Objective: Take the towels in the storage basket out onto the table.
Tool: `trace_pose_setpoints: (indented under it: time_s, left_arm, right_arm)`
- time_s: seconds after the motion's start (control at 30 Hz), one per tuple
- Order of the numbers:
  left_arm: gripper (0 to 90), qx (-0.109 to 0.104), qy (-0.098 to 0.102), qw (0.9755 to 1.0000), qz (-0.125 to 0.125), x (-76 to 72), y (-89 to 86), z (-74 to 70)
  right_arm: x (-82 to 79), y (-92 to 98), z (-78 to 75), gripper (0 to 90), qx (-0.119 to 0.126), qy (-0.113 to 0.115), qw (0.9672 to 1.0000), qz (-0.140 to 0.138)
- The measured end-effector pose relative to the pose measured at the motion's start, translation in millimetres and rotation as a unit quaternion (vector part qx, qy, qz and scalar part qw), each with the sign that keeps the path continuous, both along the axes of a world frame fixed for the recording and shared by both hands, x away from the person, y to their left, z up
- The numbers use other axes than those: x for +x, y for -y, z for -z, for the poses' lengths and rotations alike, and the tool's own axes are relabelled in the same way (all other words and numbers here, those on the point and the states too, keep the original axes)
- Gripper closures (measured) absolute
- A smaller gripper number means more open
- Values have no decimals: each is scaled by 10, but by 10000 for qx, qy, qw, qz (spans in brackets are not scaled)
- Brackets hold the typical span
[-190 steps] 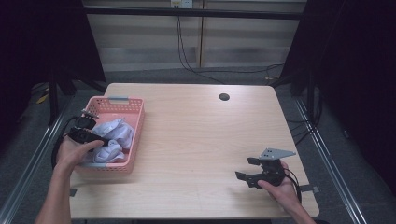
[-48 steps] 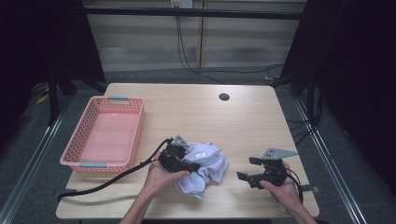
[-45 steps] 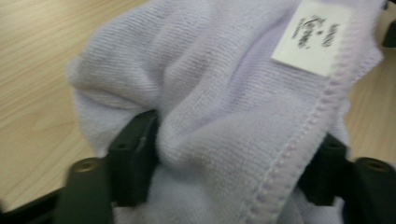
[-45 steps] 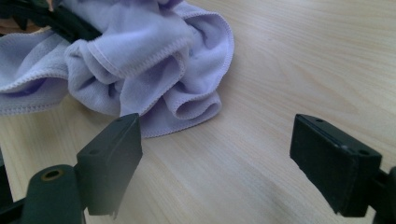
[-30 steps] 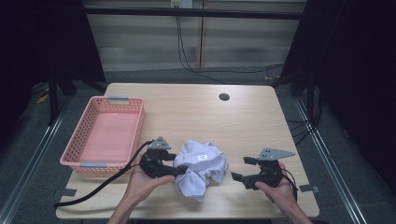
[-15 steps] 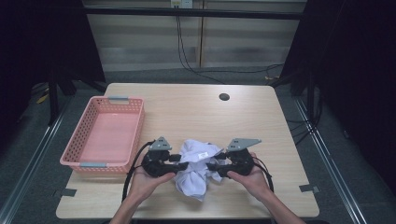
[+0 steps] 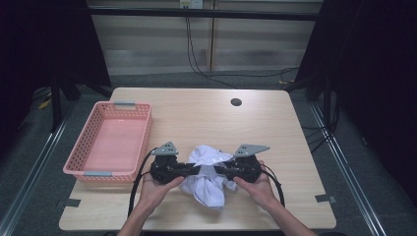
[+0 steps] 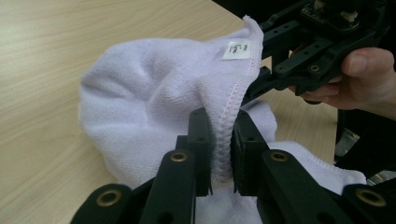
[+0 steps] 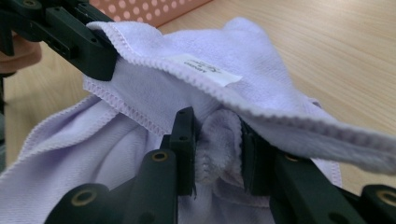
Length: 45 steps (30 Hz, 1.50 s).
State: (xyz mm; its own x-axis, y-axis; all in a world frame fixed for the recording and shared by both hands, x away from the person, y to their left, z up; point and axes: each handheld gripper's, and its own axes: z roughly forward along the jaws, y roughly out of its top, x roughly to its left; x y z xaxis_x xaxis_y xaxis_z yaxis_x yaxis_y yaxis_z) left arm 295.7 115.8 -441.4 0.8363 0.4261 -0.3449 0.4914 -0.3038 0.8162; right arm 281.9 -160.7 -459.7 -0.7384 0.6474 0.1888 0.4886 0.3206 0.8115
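Note:
A crumpled white towel (image 7: 209, 184) lies on the wooden table (image 7: 206, 118) near its front edge. My left gripper (image 7: 194, 169) meets it from the left, and its jaws have just been closing. In the left gripper view the left gripper (image 8: 223, 140) pinches the towel's (image 8: 149, 93) stitched hem. My right gripper (image 7: 219, 170) comes in from the right, its jaws also just closing. In the right gripper view the right gripper (image 9: 217, 135) squeezes a thick fold of the towel (image 9: 261, 51). A small label (image 9: 205, 70) shows on the hem.
A pink plastic basket (image 7: 83, 147) stands at the table's left side. A dark round hole (image 7: 236, 102) sits near the far edge. Cables trail from both grippers toward the front edge. Bare tabletop stretches behind and to the right of the towel.
The towel went from the basket to the table's front middle. My right gripper slid left to the towel. Both grippers' jaws closed onto the cloth.

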Motion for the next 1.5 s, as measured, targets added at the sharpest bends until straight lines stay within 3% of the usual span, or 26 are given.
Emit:
trace_pose_setpoints:
  time_s: [0.2,0.33,0.43,0.47,0.53,0.6,0.63,0.7,0.73,0.83,0.87,0.9,0.93,1.0,1.03,1.07,1.1,1.13,1.17,1.2,1.23,1.27,1.3,1.33,1.43,1.5]
  left_arm:
    - [735,-175,-78,9998,-21,17,-23,-16]
    - [878,-70,-2,9996,-280,43,-103,-37]
    - [882,-92,6,9992,-378,46,-143,-55]
    - [884,-131,60,9986,-510,39,-192,-86]
    - [884,-157,83,9983,-563,36,-238,-115]
    - [885,-215,170,9966,-776,17,-368,-201]
    - [886,-215,170,9966,-776,17,-368,-201]
    - [886,-268,249,9945,-984,-7,-496,-273]
    - [887,-316,265,9931,-1093,-14,-598,-322]
    - [888,-302,330,9917,-1206,-28,-668,-376]
    - [888,-298,300,9909,-1279,-25,-734,-426]
    - [888,-298,300,9909,-1279,-25,-734,-426]
    - [888,-242,346,9891,-1413,-26,-776,-450]
    - [889,-186,286,9866,-1596,-11,-851,-450]
    - [889,-215,233,9854,-1671,-9,-879,-432]
    - [888,-94,68,9864,-1641,7,-901,-339]
    - [887,-41,12,9872,-1596,3,-867,-280]
    - [884,-41,12,9872,-1596,3,-867,-280]
    - [884,25,-67,9885,-1508,8,-804,-206]
    - [772,132,-111,9893,-1448,20,-740,-157]
    - [772,242,-125,9891,-1450,27,-692,-130]
    - [654,358,-131,9896,-1387,47,-617,-104]
    - [611,358,-131,9896,-1387,47,-617,-104]
    - [556,347,7,9909,-1299,44,-599,-156]
    - [519,339,89,9905,-1332,49,-603,-225]
    - [506,421,217,9886,-1428,73,-569,-283]
  right_arm:
    - [-20,114,-41,716,-59,22,9999,140]
    - [-16,225,-61,735,-103,-3,9995,283]
    - [-16,287,-100,737,-105,53,9991,419]
    - [-7,406,-159,737,-34,114,9983,567]
    - [-5,453,-179,737,-7,137,9978,647]
    - [3,693,-268,737,34,225,9950,977]
    - [3,693,-268,737,34,225,9950,977]
    - [-4,895,-320,737,57,285,9922,1215]
    - [-24,1110,-359,738,104,307,9890,1446]
    - [-46,1278,-382,739,121,340,9865,1595]
    - [-70,1467,-418,739,139,381,9830,1790]
    - [-70,1467,-418,739,139,381,9830,1790]
    - [-74,1533,-430,739,153,413,9817,1852]
    - [-55,1794,-435,741,-23,490,9710,2339]
    - [-55,1794,-435,741,-23,490,9710,2339]
    - [-23,1956,-372,740,86,323,9668,2532]
    - [-15,1983,-334,735,21,275,9670,2532]
    - [-5,1987,-278,716,-16,161,9710,2386]
    - [-5,1987,-278,716,-16,161,9710,2386]
    - [-6,1900,-161,605,-133,97,9747,2231]
    - [-6,1900,-161,605,-133,97,9747,2231]
    - [0,1804,-110,511,-250,64,9771,2112]
    - [0,1804,-110,511,-250,64,9771,2112]
    - [-3,1748,-135,441,-347,133,9787,2017]
    - [-27,1725,-227,391,-245,237,9782,2048]
    - [-44,1693,-288,366,-271,357,9772,2075]
